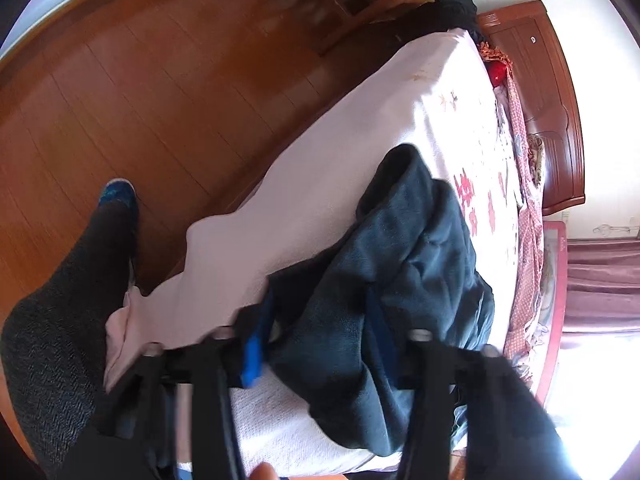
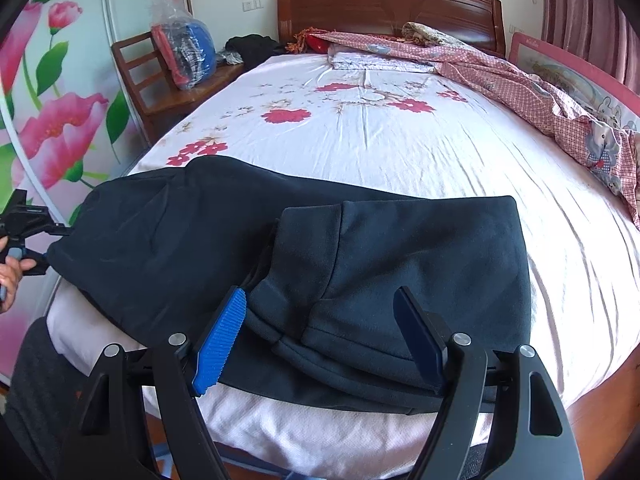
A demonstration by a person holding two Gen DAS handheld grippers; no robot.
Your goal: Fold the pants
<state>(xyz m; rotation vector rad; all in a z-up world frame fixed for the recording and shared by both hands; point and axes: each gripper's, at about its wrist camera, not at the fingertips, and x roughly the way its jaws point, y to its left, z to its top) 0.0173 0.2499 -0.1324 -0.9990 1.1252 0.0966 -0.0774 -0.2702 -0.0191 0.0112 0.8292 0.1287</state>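
Note:
Dark teal-black pants (image 2: 320, 248) lie across the near part of the bed, partly folded, with one end doubled over on top. My right gripper (image 2: 320, 308) is open, its blue pads (image 2: 222, 340) on either side of the folded end's edge near the bed's front. In the left wrist view the pants (image 1: 400, 260) hang bunched in front of my left gripper (image 1: 316, 320). Its jaws stand wide with cloth draped between them; a blue pad (image 1: 256, 344) shows. The left gripper (image 2: 24, 232) also shows in the right wrist view, at the pants' left end.
The bed (image 2: 400, 140) has a white flowered sheet. A pink checked quilt (image 2: 540, 92) lies at its right and a wooden headboard (image 2: 384, 4) behind. A wooden chair with bags (image 2: 180, 64) stands at the left. Wooden floor (image 1: 140, 100) and the person's leg (image 1: 80, 280) are beside the bed.

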